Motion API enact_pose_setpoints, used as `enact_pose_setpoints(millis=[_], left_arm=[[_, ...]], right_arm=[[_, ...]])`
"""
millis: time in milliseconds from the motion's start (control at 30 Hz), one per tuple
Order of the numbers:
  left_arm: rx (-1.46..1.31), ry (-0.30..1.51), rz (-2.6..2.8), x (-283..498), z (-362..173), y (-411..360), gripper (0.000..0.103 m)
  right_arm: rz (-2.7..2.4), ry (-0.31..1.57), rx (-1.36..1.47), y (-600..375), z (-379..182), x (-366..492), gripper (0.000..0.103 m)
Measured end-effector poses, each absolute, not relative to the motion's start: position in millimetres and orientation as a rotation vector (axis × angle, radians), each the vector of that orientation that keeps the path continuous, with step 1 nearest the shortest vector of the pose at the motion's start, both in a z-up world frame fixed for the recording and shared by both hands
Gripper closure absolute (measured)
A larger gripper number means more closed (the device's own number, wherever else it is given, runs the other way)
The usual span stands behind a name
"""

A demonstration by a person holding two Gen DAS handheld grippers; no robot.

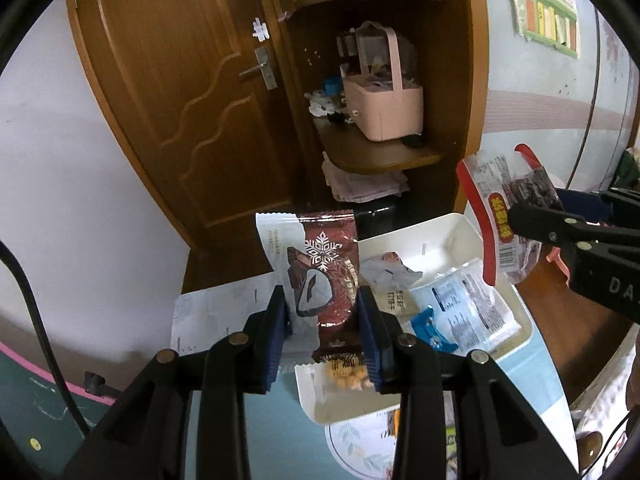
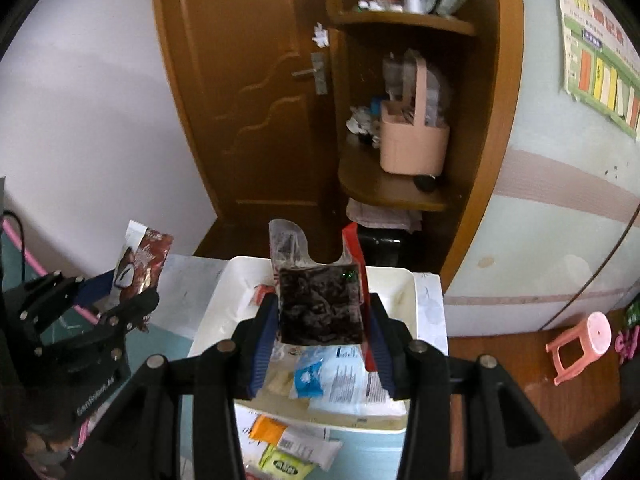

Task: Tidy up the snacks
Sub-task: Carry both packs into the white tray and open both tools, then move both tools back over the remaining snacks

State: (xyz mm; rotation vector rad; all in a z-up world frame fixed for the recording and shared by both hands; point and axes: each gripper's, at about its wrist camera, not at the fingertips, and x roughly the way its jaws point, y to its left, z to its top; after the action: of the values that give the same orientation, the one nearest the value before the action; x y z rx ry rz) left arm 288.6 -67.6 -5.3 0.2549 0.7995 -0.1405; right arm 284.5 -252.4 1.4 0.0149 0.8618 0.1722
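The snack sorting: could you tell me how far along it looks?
Several packets already lie in the white bin. In hand: the left gripper holds a brown snowflake packet, the right gripper a red-edged packet of dark snacks. Left: loose packets on the table.

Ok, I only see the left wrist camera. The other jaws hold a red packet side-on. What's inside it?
Observer: Dark, wrinkly pieces show through the clear front of the red packet.
Operator: Is it squeezed from both sides?
Observer: Yes, the right gripper has its jaws pressed on both side edges.
Operator: What's hiding behind my own jaws, close to me?
Observer: An orange packet and a green-yellow packet lie on the table in front of the white bin.
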Motion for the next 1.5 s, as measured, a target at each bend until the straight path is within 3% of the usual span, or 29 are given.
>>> enact_pose_setpoints(millis=[67, 133, 167, 200, 733, 1500], left_arm=[[0.245, 0.814, -0.136, 301, -12, -68, 0.069], [0.235, 0.851, -0.14, 313, -20, -69, 0.046], [0.235, 0.866, -0.13, 318, -24, -69, 0.02], [0.235, 0.863, -0.111, 322, -27, -68, 0.009], [0.198, 0.852, -0.115, 315, -24, -52, 0.009], [0.171, 0.779, -0.27, 218, 19, -51, 0.009]], right_arm=[[0.158, 0.881, 0.005, -252, -7, 300, 0.056], [0.139, 0.907, -0.001, -252, -17, 315, 0.055], [0.128, 0.921, 0.001, -252, -21, 320, 0.055], [0.124, 0.933, 0.01, -253, -24, 324, 0.055], [0.127, 0.96, 0.055, -253, -27, 315, 0.051], [0.126, 0.879, 0.071, -239, 13, 205, 0.048]])
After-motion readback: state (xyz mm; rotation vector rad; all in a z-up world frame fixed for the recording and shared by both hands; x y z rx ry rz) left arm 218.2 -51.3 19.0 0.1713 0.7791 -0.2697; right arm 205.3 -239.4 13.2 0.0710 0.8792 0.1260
